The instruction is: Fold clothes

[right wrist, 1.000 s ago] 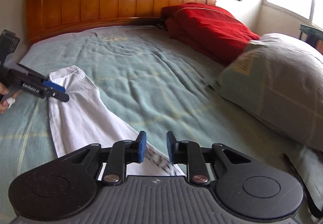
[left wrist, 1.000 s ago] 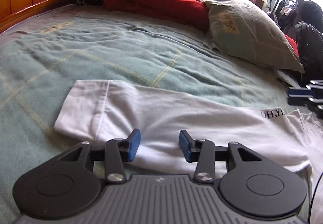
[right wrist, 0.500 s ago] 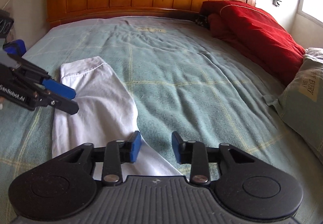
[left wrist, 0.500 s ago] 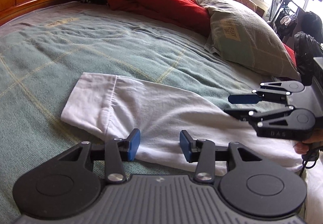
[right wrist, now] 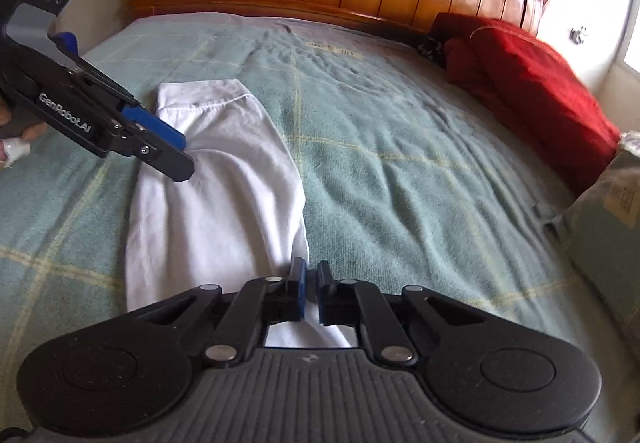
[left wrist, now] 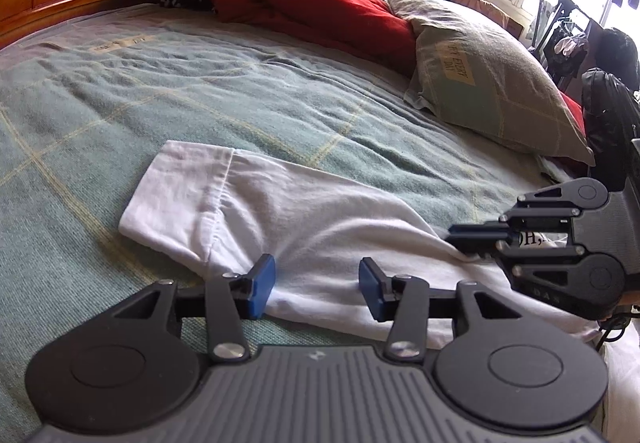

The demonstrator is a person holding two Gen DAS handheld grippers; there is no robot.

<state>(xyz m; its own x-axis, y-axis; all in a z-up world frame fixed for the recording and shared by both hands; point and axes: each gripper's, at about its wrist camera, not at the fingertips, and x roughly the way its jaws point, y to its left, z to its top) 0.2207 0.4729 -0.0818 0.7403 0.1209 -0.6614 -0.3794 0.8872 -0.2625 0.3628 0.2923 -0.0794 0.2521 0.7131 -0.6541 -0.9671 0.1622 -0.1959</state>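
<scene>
Left wrist view: a white shirt (left wrist: 304, 227) is spread on the green bed (left wrist: 120, 83), flanked by a red quilt (left wrist: 304, 3) and a pillow (left wrist: 492, 83). Left tongs (left wrist: 316, 287) are held released above it; right tongs (right wrist: 311, 293) are clenched on its edge, where printed lettering is partly hidden.

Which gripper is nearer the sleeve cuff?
Left. The left gripper hangs open beside the cuff; the right gripper sits far down the white shirt's edge.
</scene>
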